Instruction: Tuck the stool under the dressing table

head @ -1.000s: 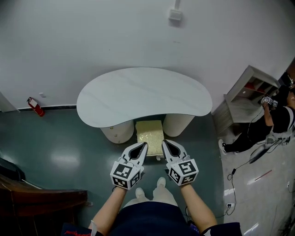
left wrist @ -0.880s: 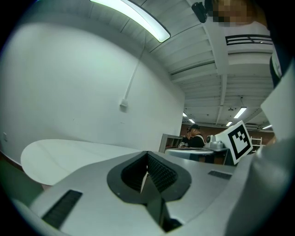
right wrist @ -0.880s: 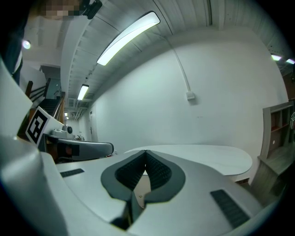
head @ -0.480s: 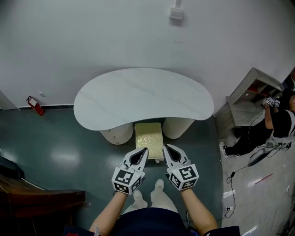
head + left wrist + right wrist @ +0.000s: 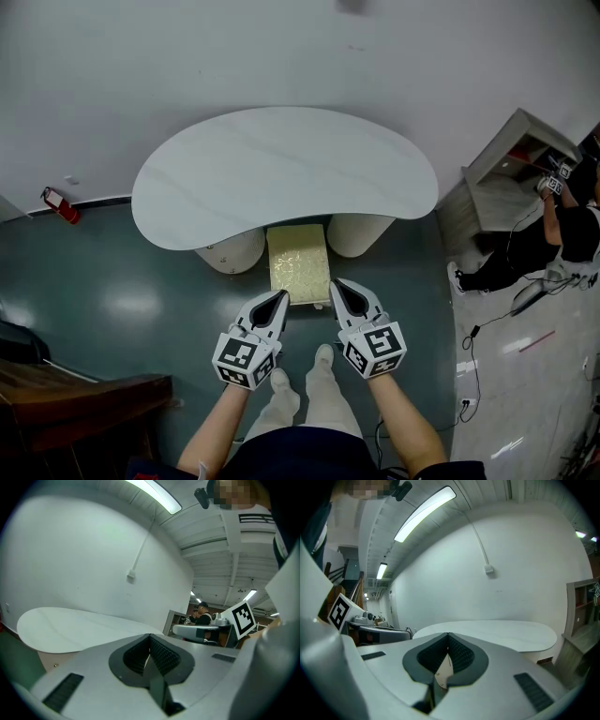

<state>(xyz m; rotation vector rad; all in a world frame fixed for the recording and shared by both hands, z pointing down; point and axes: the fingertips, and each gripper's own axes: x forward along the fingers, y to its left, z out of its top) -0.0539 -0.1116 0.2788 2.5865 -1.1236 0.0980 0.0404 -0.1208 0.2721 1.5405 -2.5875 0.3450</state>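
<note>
1. Pale yellow, the stool [image 5: 300, 265] stands between the dressing table's [image 5: 281, 173] two pedestals, far end under the white top, near end poking out: partly tucked, I judge.
2. My left gripper [image 5: 280, 297] and right gripper [image 5: 336, 285] flank that near edge, probably to push.
3. Both jaws are clenched together, holding nothing.

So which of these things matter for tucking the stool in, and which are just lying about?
For the job:
stool
dressing table
left gripper and right gripper, both shut and empty

Lying about:
fire extinguisher by the wall
shelf unit
another person beside it
</note>
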